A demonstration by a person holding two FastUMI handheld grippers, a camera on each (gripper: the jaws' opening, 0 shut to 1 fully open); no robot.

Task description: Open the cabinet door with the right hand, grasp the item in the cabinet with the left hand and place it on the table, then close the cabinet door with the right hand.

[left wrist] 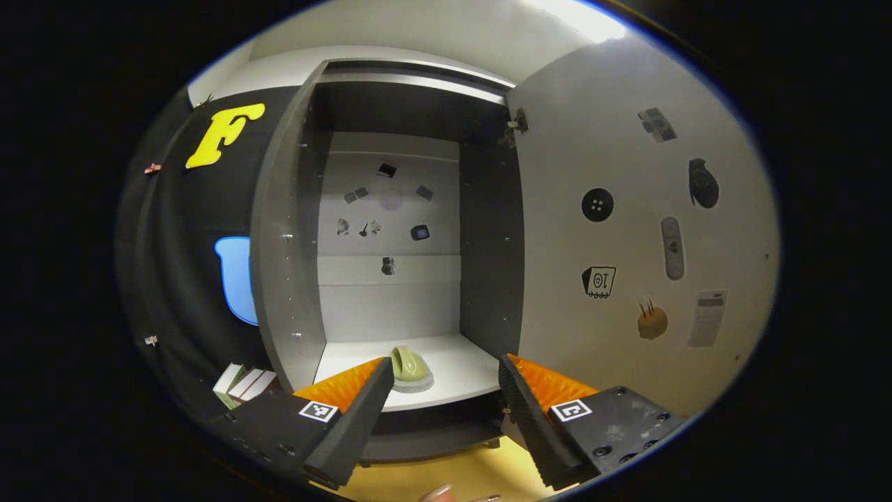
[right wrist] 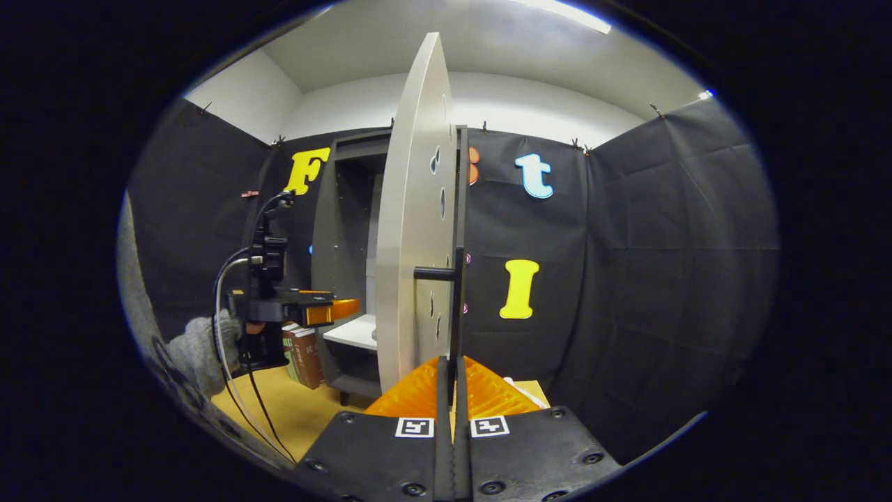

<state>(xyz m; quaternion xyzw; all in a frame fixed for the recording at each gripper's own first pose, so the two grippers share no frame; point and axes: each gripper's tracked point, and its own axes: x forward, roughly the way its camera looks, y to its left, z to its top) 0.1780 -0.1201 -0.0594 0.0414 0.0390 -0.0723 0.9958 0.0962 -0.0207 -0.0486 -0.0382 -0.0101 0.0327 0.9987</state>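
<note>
Both views are lit from overhead by a ceiling light [left wrist: 582, 17] that burns out to white glare at the upper rim, leaving the cabinet [left wrist: 411, 230] interior dim and shadowed toward its top. Fisheye distortion bows straight edges (most plainly the cabinet door [right wrist: 414, 230] in the right gripper view), and detail softens slightly toward the darkened margins; central regions remain sharp.
</note>
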